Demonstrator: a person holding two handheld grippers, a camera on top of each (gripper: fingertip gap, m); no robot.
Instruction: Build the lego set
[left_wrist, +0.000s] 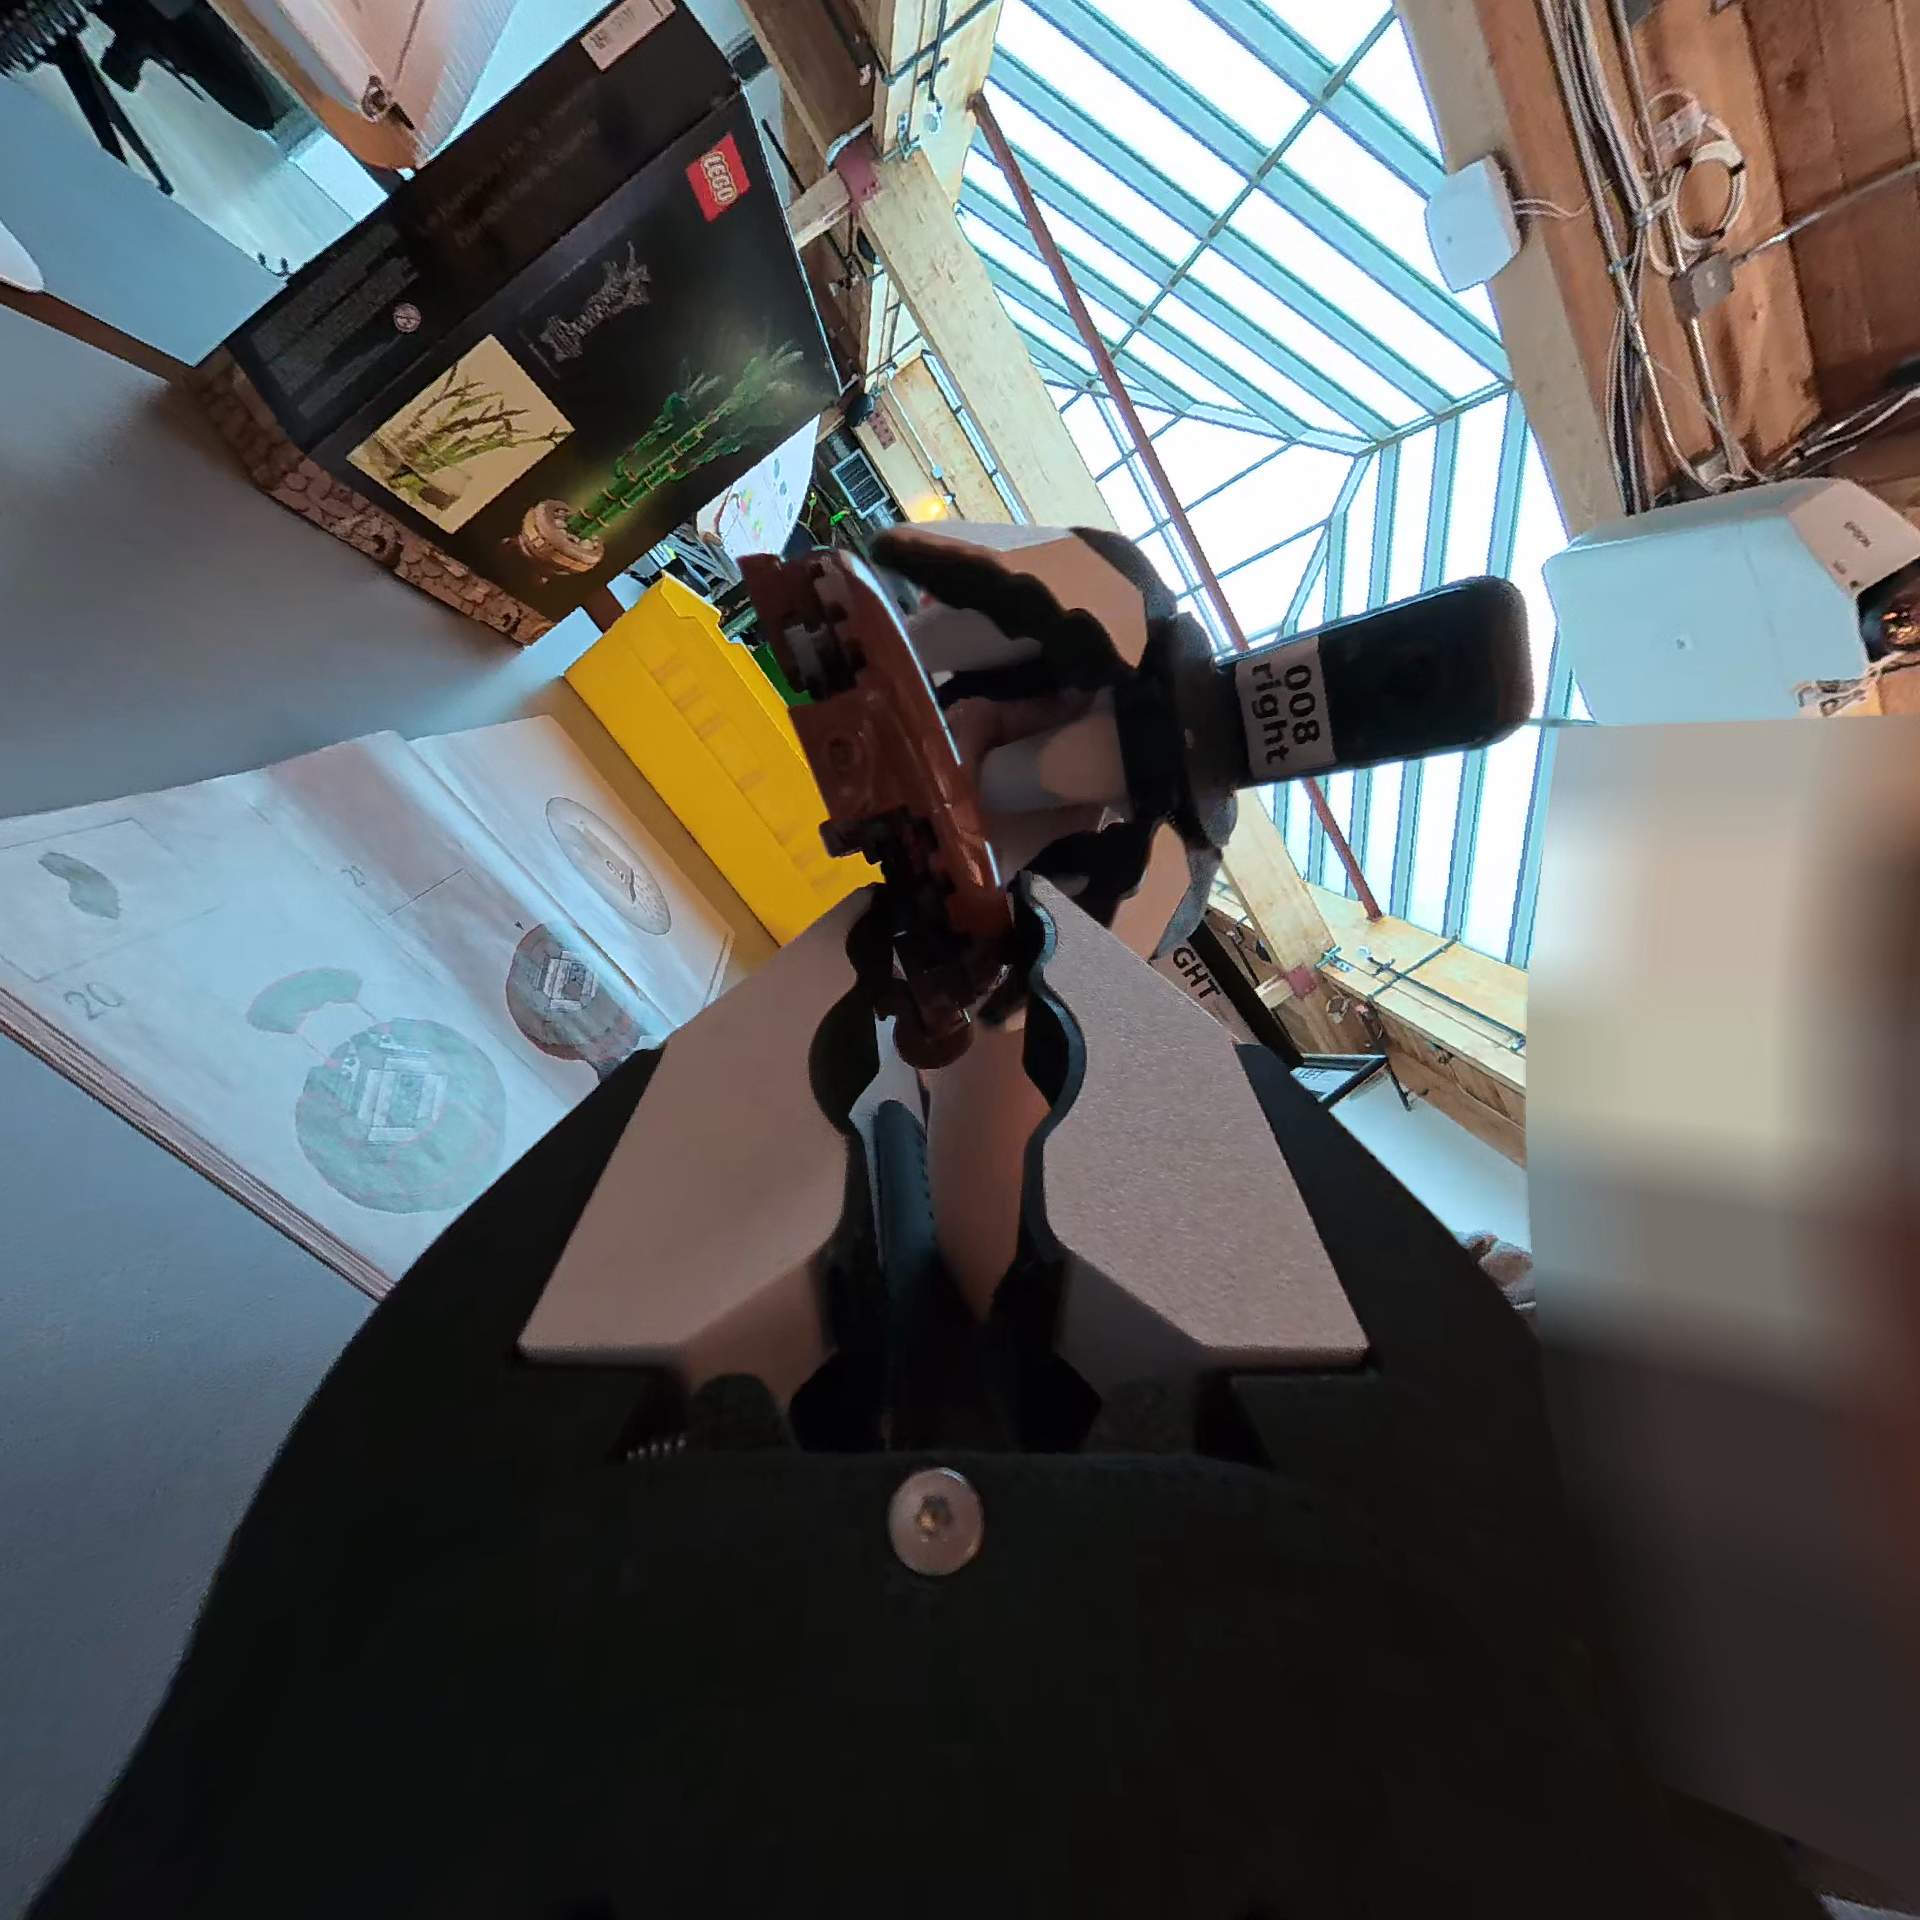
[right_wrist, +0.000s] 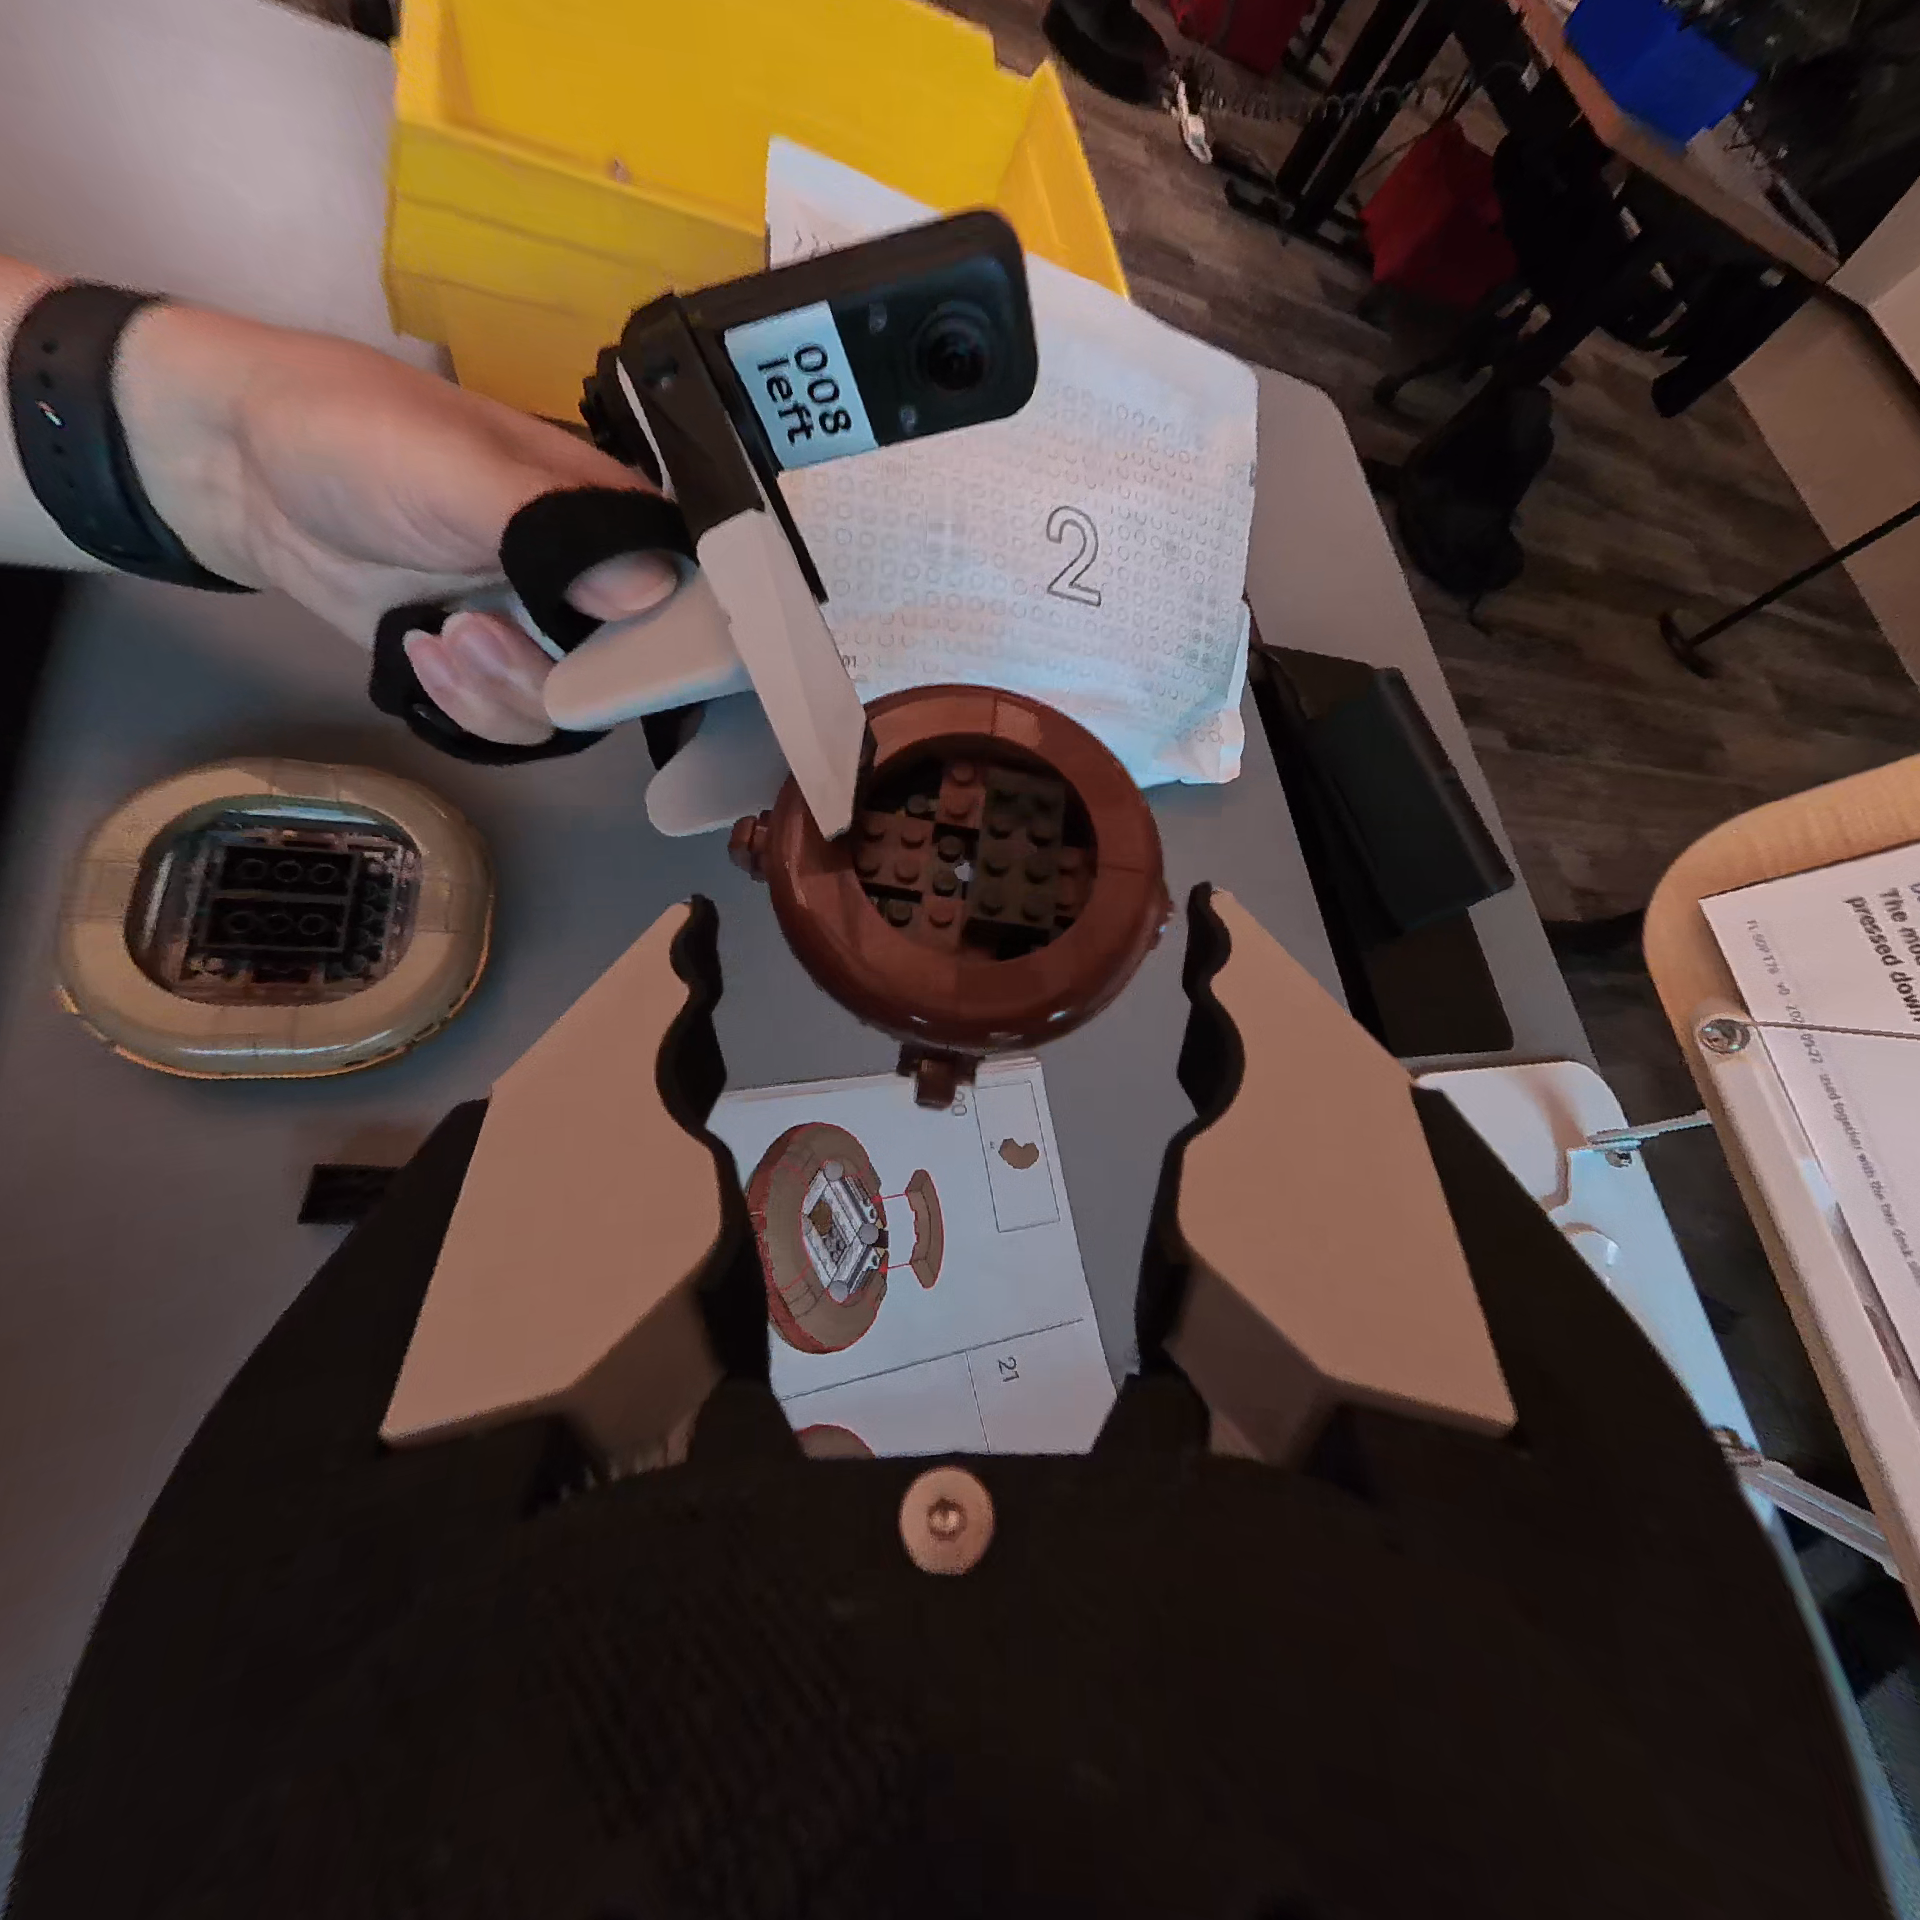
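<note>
A round brown lego base with dark studded plates inside is held in the air over the table. My left gripper is shut on its rim; the right wrist view shows it coming in from the left, in a hand. The base also shows edge-on in the left wrist view. My right gripper is open, with its fingertips on either side of the base; I cannot tell if they touch it. It also shows in the left wrist view, behind the base. A tan oval lego assembly lies on the table to the left.
The open instruction booklet lies under the base. A white numbered bag and a yellow bin are behind it. The black lego box stands on the table. A small black piece lies left; a white tray is at the right. The tips of both grippers are at nearly the same place. It is some 15 centimeters from my right tips to the tan oval lego assembly.
</note>
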